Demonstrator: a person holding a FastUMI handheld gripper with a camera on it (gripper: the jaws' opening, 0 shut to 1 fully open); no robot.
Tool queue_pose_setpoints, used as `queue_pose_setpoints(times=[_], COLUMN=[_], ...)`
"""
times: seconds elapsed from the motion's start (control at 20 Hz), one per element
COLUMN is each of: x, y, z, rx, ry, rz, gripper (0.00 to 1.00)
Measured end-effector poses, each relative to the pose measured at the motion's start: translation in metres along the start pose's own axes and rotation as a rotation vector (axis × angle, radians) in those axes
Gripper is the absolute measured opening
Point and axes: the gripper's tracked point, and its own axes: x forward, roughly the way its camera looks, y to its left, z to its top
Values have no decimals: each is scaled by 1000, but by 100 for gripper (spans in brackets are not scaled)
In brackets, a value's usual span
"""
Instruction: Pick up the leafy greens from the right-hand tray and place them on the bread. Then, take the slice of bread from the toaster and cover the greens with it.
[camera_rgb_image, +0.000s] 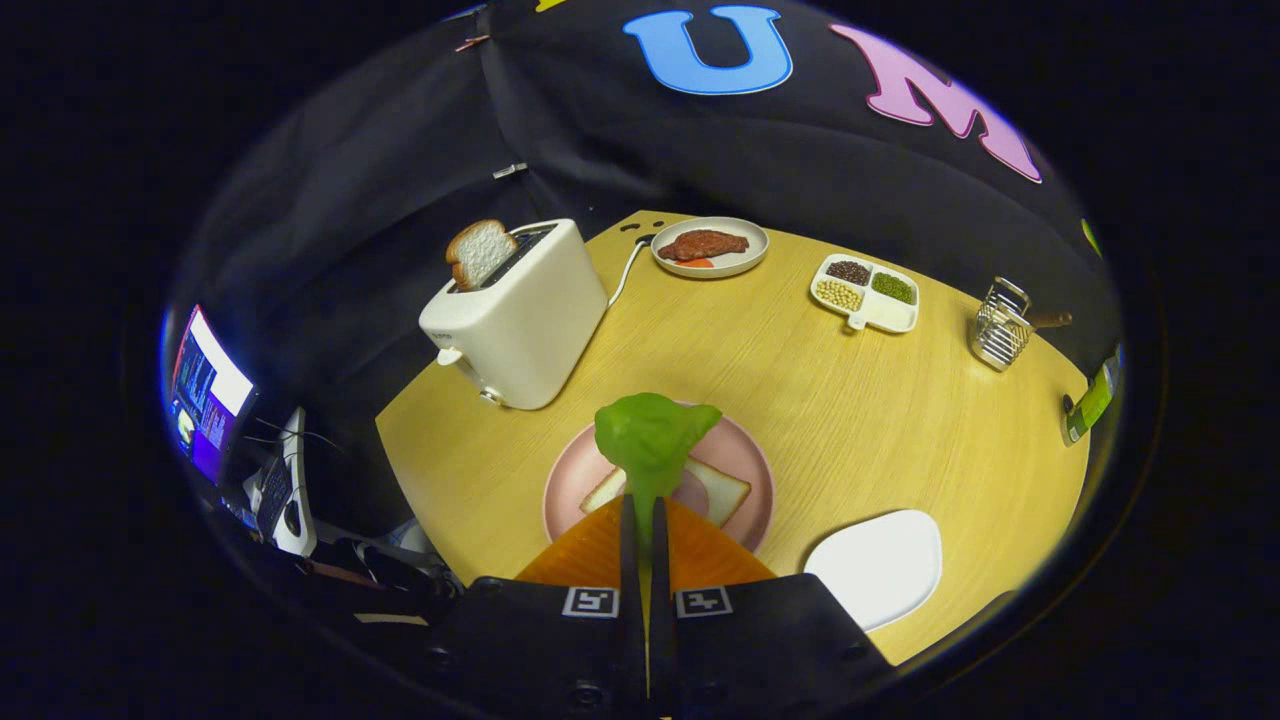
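Gripper (645, 520) clamped on the greens (652, 440), hanging above the bread (718, 492) on its plate (752, 455). Toaster (520, 320) sits far left with a slice (480, 251) up.

On the table (850, 400), the gripper (645, 530) has its two fingers pressed together on the stem end of the leafy greens (652, 440), which hang over the plate (755, 470) just ahead of them. On that plate lies a slice of bread (722, 492), partly hidden behind the greens. Right of the fingers sits the tray (880, 565). Left and beyond the plate stands the toaster (520, 315), with the bread slice (480, 252) upright in its slot. Farther back is a dish (740, 262) holding what seems to be meat (703, 244); right of it a divided dish (868, 292), then a wire basket (1000, 325).
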Motion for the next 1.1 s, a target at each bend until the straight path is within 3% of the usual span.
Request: queue_pose_setpoints(times=[0.25, 0.35, 0.5, 0.6, 0.85, 1.1], x=[27, 39, 45, 43, 30, -1], y=[-1, -5, -13, -12, 1, 36], z=[-8, -15, -19, -19, -8, 46], rx=[-6, 5, 8, 1, -4, -10], ry=[47, 66, 76, 73, 23, -90], rz=[-49, -63, -93, -104, -107, -65], gripper=[9, 18, 41, 67, 71, 71])
